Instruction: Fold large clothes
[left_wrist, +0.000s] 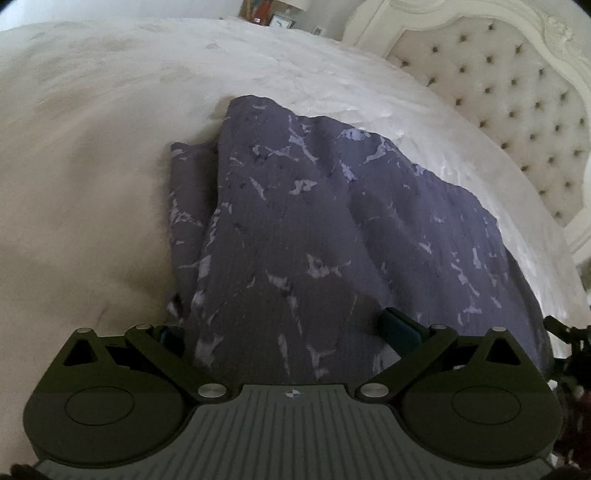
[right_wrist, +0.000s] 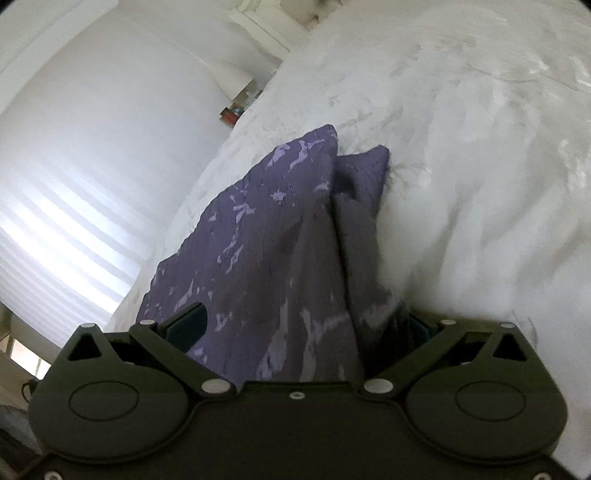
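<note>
Left gripper (left_wrist: 284, 332): jaws spread wide, dark teal pads on either side of the near edge of the dark purple garment with pale lilac marbled print (left_wrist: 332, 221). Cloth runs between the fingers, but nothing is pinched, so I read it as released or straddling, not gripping.

Right gripper (right_wrist: 303, 325): same picture. Jaws wide apart, left pad (right_wrist: 186, 325) sits on top of the fabric, right pad mostly buried behind a bunched fold. Not clamped on anything visible.

Garment (right_wrist: 258, 240) lies on the white textured bedspread (left_wrist: 110, 129), near the tufted cream headboard (left_wrist: 517, 110). It reads as already doubled: the left wrist view shows a top layer over a narrower strip sticking out along its left side; the right wrist view shows a crease ridge with a second flap beside it. Far edges are roughly straight, not square.

Progress, my estimate: at least one fold is in, probably mid-task. Layers are misaligned and the surface is rumpled, with one raised ridge down the middle. Left to do: flatten, square the edges, likely another fold to get a compact stack. Can't tell the garment type or the total layer count from here.

Window blinds (right_wrist: 55, 240) backlight the right view; detail is weak there.
</note>
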